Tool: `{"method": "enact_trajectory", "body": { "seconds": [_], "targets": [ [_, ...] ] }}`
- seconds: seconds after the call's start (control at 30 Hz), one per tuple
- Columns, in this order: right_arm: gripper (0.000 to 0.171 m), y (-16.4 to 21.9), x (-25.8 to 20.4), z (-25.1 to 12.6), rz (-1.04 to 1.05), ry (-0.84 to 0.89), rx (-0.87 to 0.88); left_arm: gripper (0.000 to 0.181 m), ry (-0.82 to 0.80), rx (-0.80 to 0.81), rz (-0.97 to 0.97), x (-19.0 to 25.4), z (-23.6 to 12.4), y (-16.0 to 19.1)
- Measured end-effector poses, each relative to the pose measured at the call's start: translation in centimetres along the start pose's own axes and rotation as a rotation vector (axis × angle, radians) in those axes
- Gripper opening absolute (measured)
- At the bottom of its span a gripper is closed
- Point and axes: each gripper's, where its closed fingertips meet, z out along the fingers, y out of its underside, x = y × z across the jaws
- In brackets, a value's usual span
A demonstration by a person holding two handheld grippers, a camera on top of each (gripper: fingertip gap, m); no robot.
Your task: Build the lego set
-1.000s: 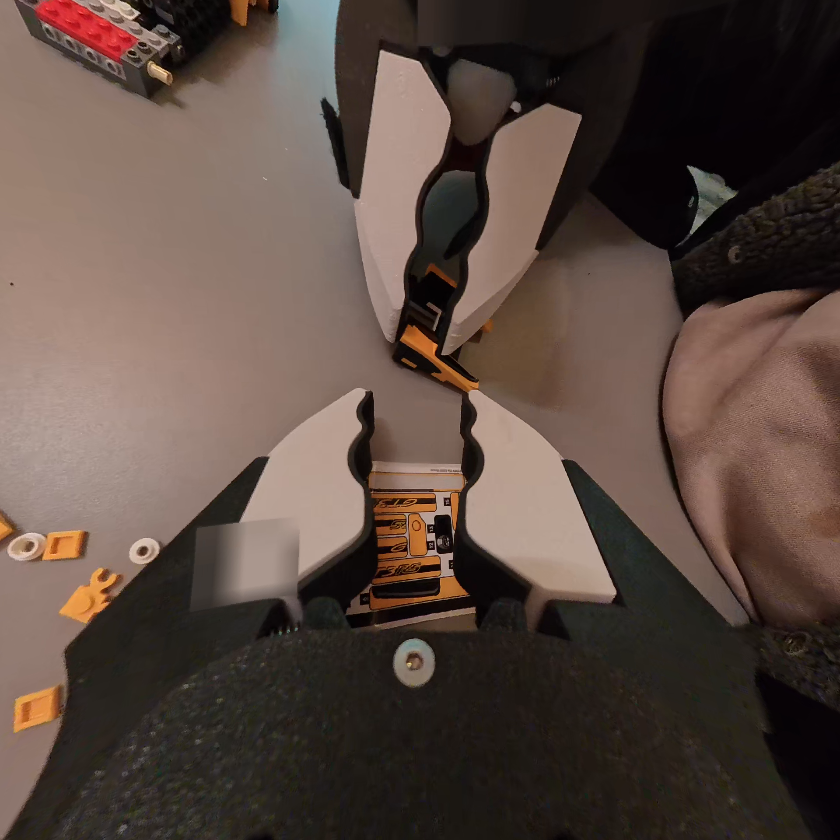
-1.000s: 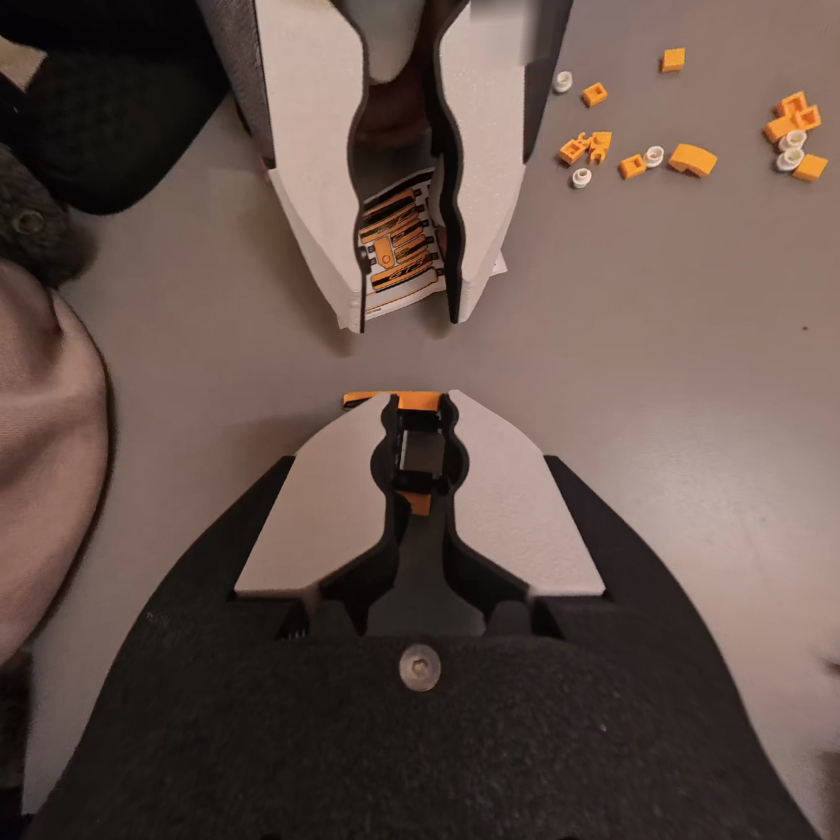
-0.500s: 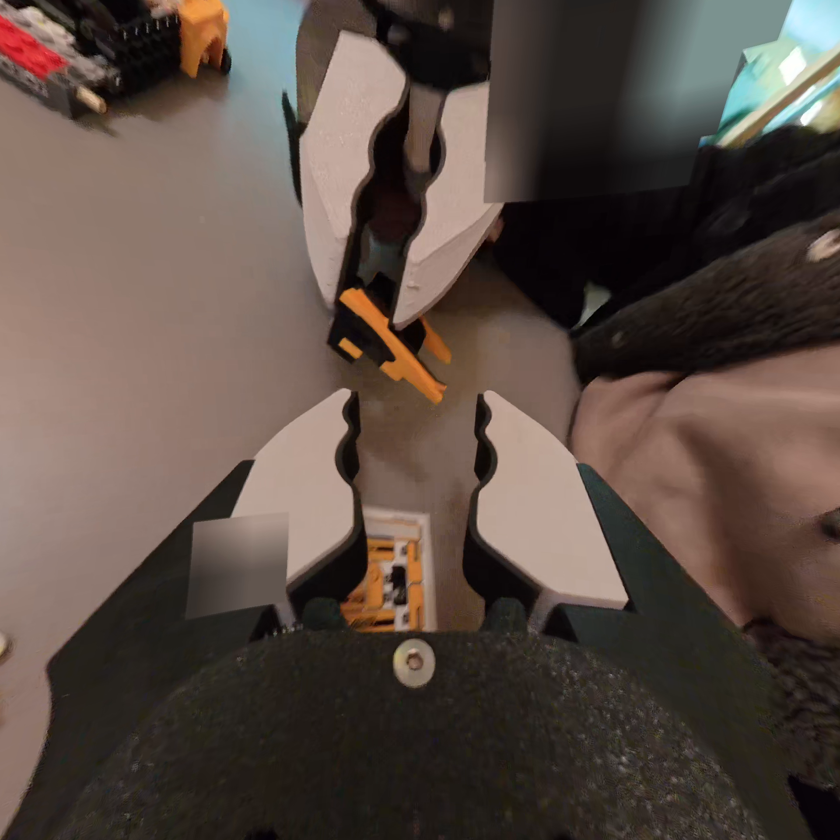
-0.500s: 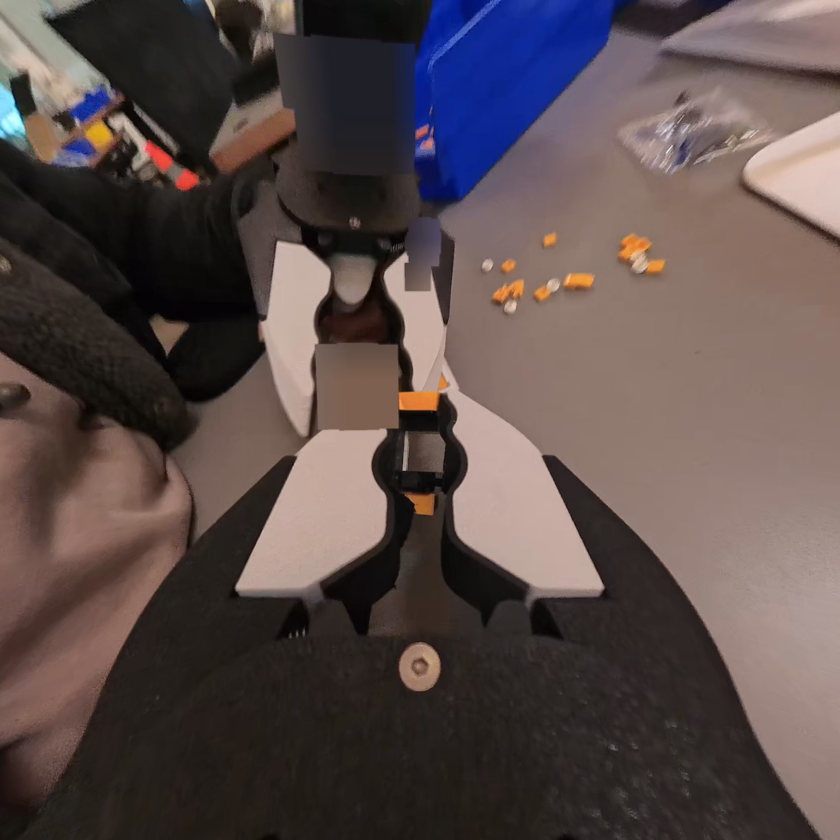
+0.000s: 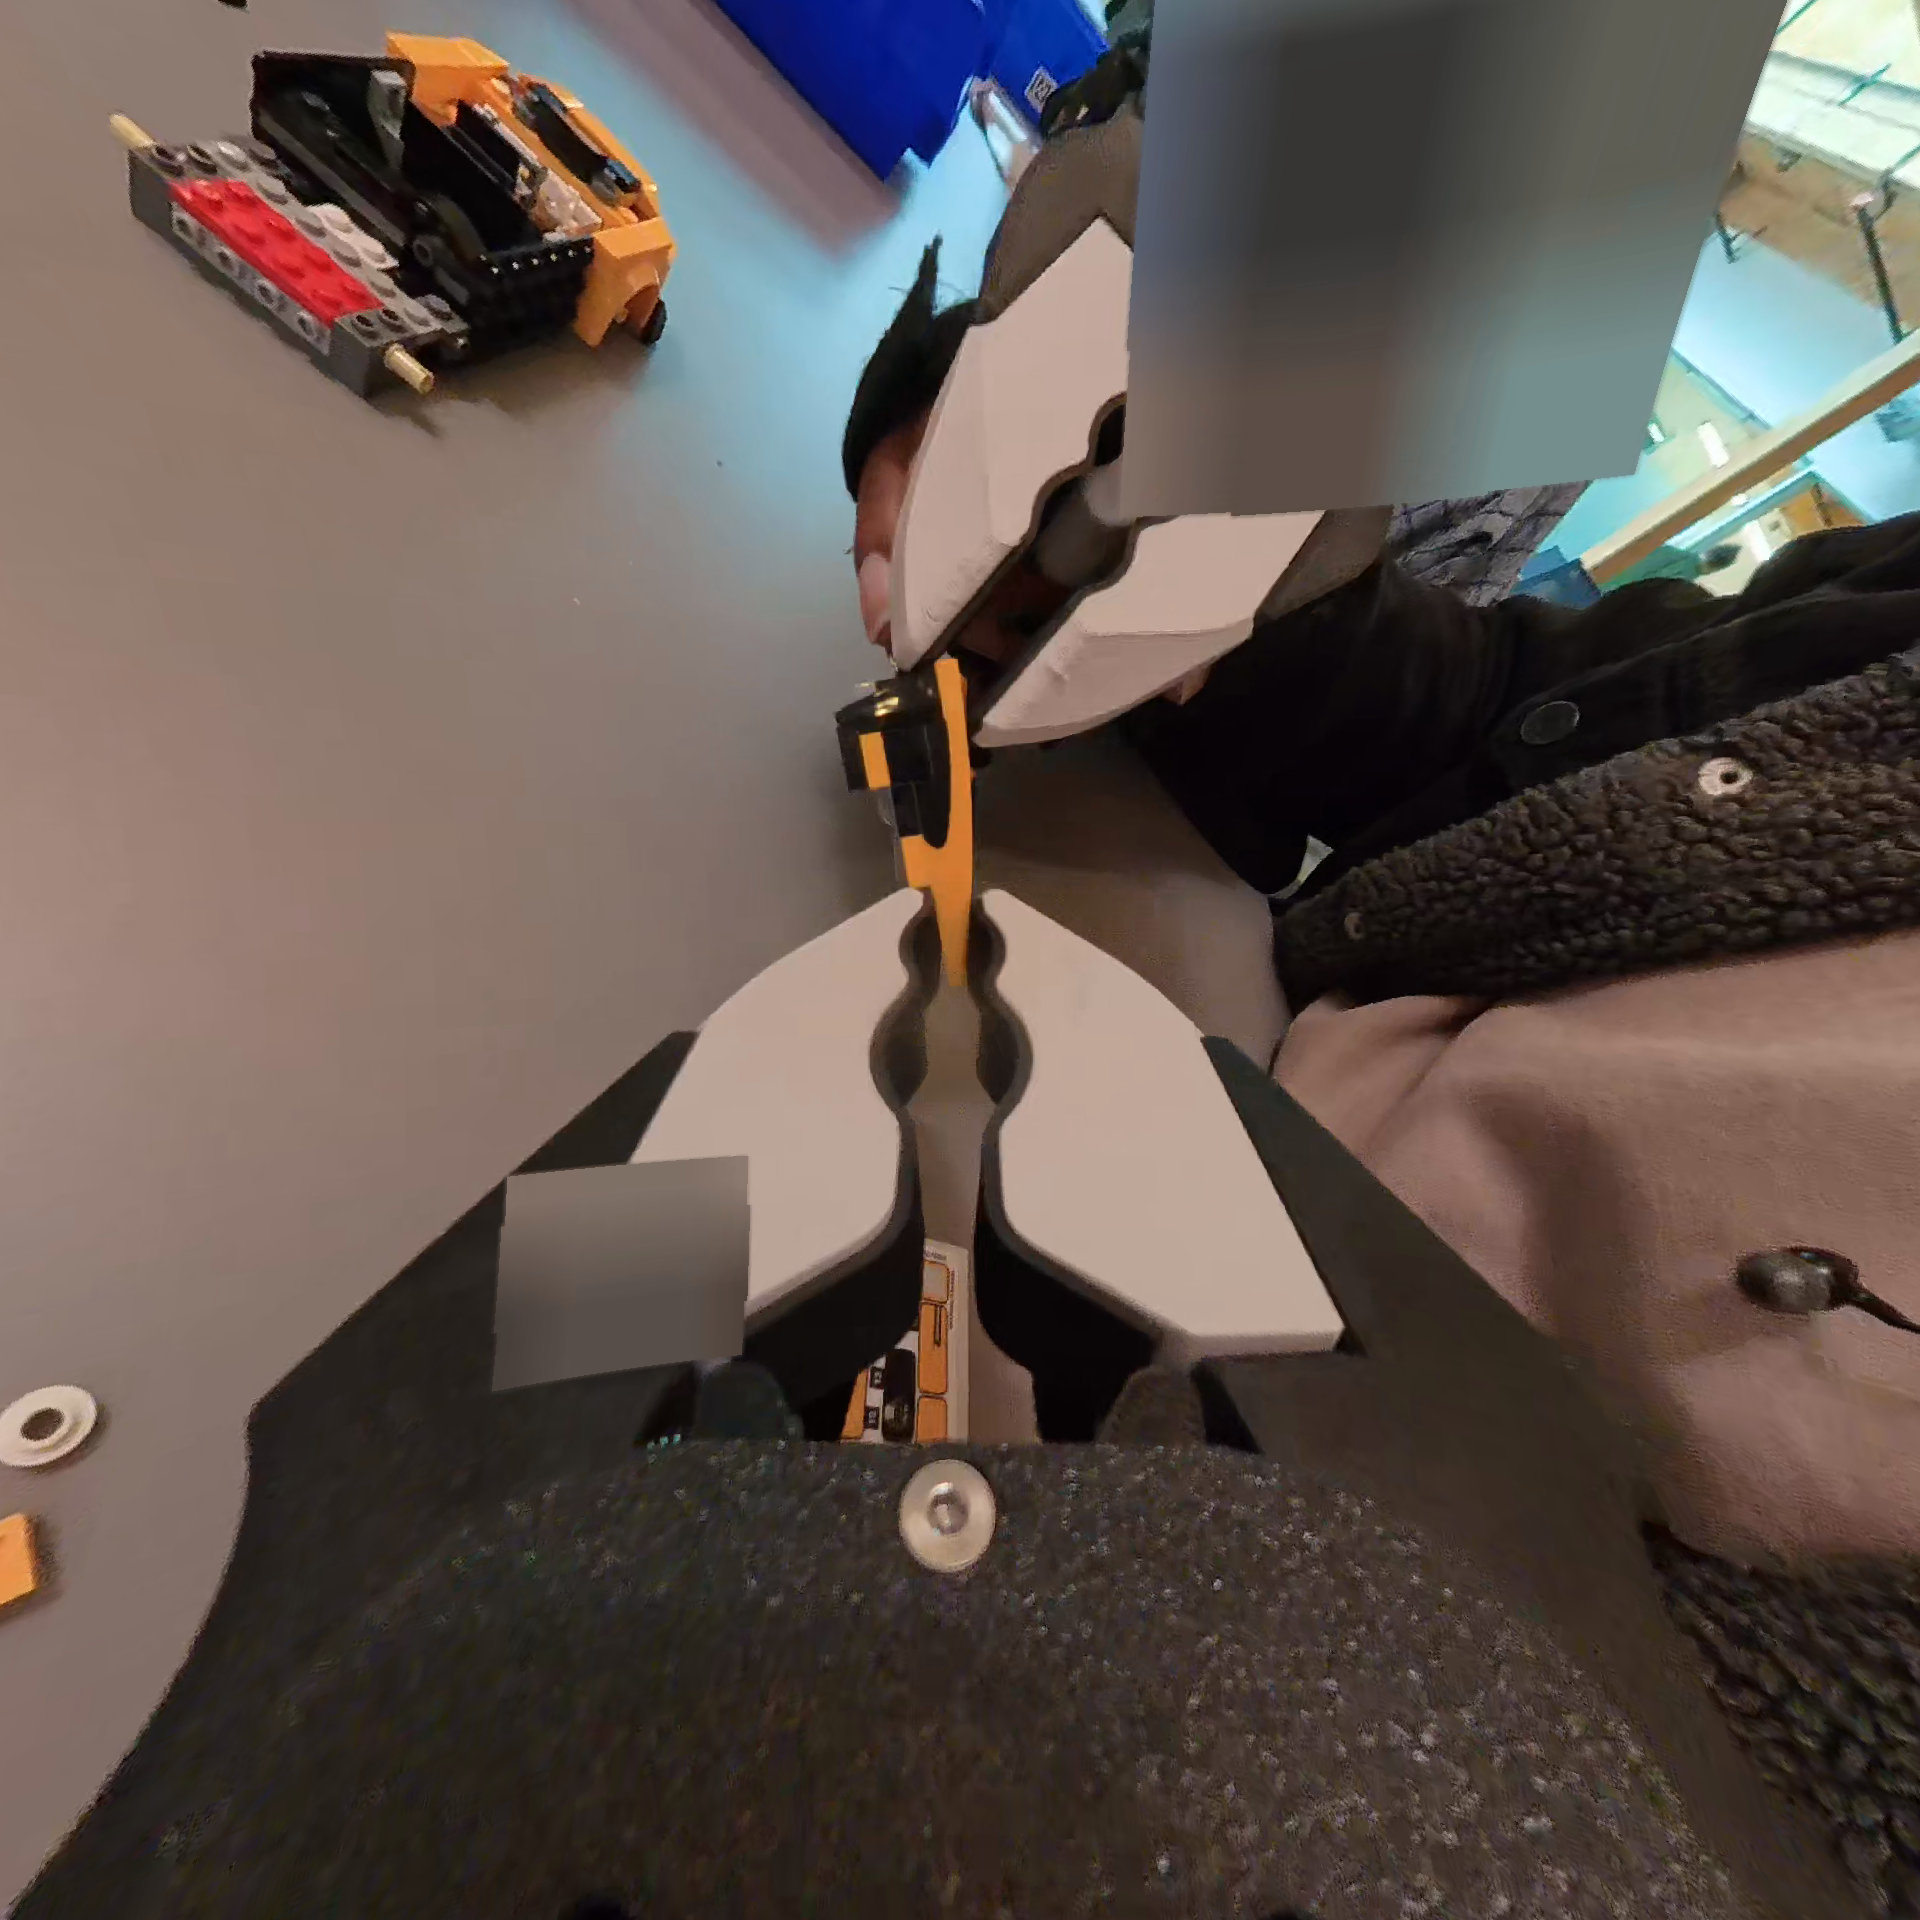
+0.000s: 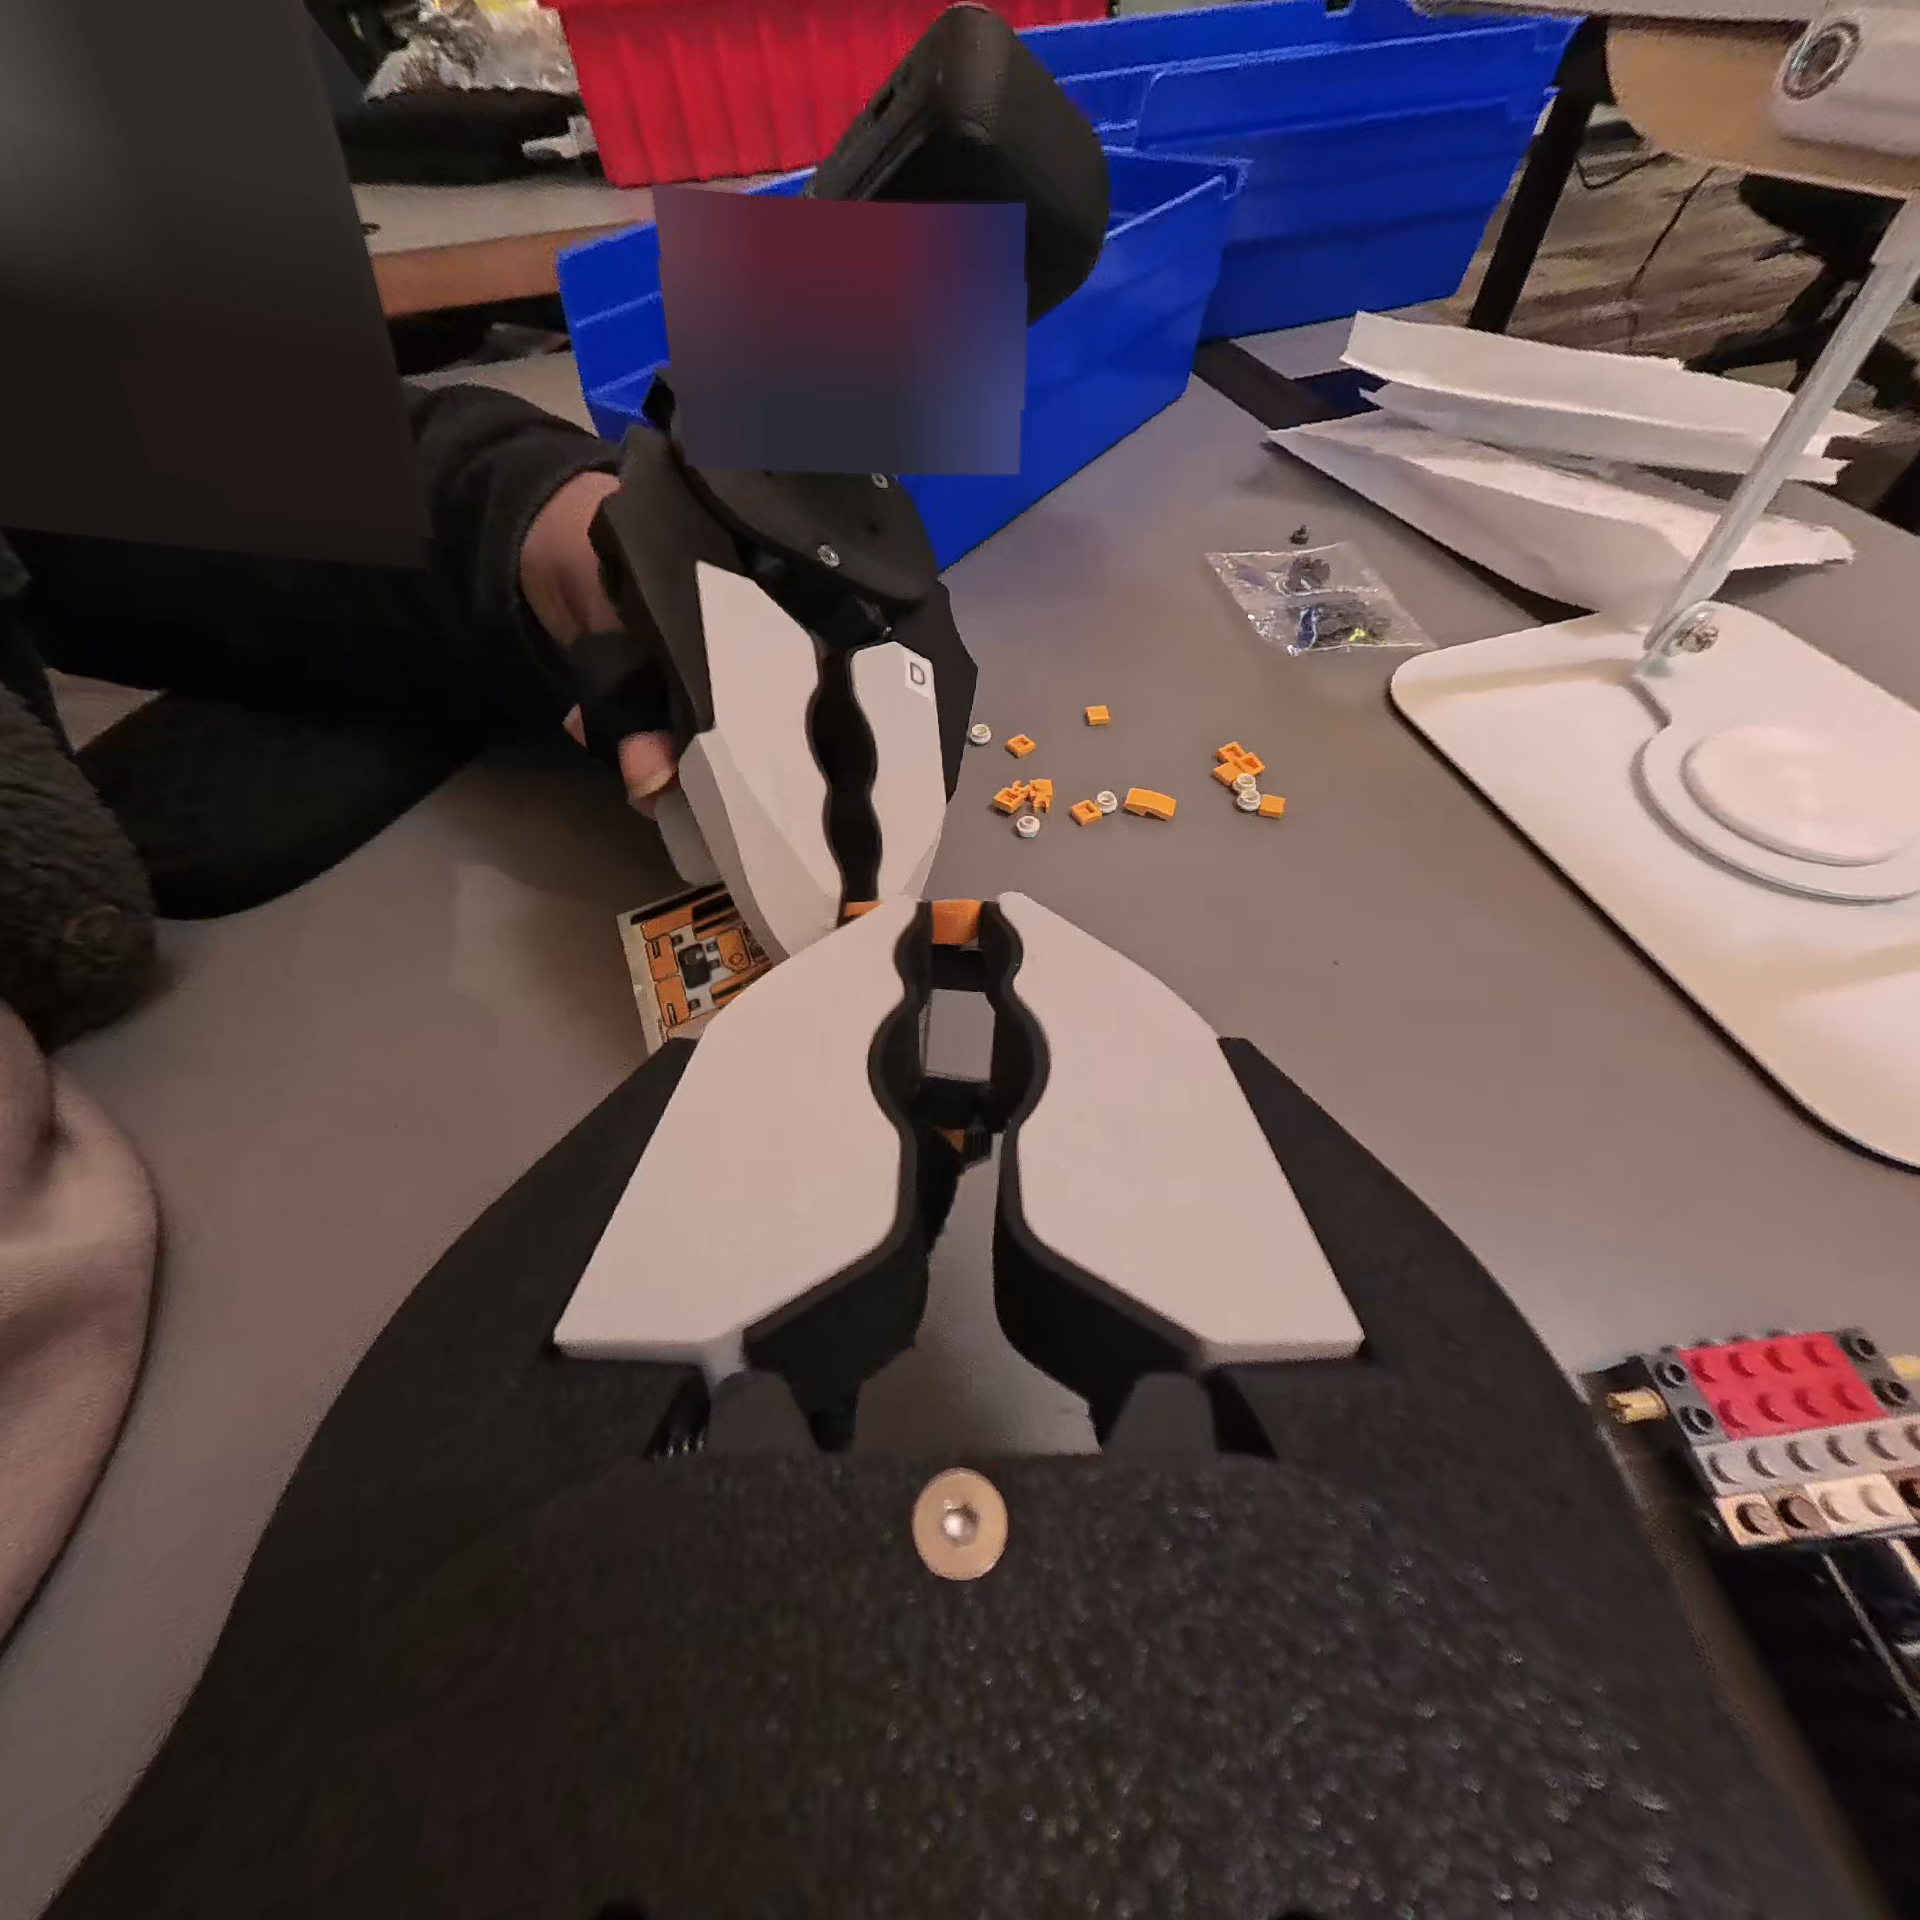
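Note:
My right gripper [image 6: 956, 914] is shut on a small orange-and-black lego sub-assembly [image 6: 951, 1039] and holds it above the grey table. In the left wrist view the right gripper [image 5: 940, 696] comes in from the upper right with the piece [image 5: 925, 790] hanging from its tips. My left gripper [image 5: 951, 914] has its fingers closed narrowly on the piece's thin orange end. It also shows in the right wrist view [image 6: 857, 899], tip to tip with the right one. The partly built orange, black and red car [image 5: 416, 229] sits at the far left, also seen in the right wrist view [image 6: 1787, 1434].
An orange sticker sheet [image 6: 686, 961] lies on the table under the grippers. Several loose orange and white pieces [image 6: 1132, 790] lie beyond, with a clear parts bag [image 6: 1314, 603], a white lamp base [image 6: 1662, 831] and blue bins [image 6: 1143, 312]. A person's dark fleece jacket [image 5: 1558, 831] is close by. Left and right tips are no more than a few centimetres apart.
Both grippers have risen off the table and tilted up. The right one carried the piece up; the left one's fingers closed from open onto its orange end.

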Motion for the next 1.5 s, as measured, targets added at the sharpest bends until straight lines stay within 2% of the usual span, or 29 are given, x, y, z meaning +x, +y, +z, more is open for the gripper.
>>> {"method": "enact_trajectory", "body": {
  "seconds": [0.2,0.3,0.43,0.6,0.87,1.2,1.5],
  "targets": [
    [0.01,0.0,-0.3,-0.2,-0.016,-0.011,-0.009,0.004,0.002,-0.012,0.037,0.2,0.0,0.1],
    [0.022,-0.3,0.0,-0.7,0.017,-0.024,0.014,0.004,-0.007,-0.001,0.031,0.1,-0.1,-0.1],
    [0.029,-0.5,0.6,-1.4,0.047,-0.022,0.025,0.004,-0.079,0.011,0.065,-0.7,-0.3,-0.5],
    [0.032,0.2,0.2,-0.1,0.038,-0.008,-0.014,0.004,-0.178,-0.015,0.177,-0.9,-0.3,-0.5],
    [0.026,-0.2,0.3,0.0,0.167,-0.046,0.043,0.004,-0.287,0.003,0.324,-0.6,-0.4,-1.3],
    [0.03,-0.8,1.6,0.0,0.364,0.016,0.1,0.004,-0.426,0.073,0.435,-1.1,-1.2,-2.8],
    [0.027,-1.4,1.5,-0.3,0.431,-0.02,0.148,0.004,-0.416,0.115,0.445,-0.6,-1.5,-3.4]
  ]
}}
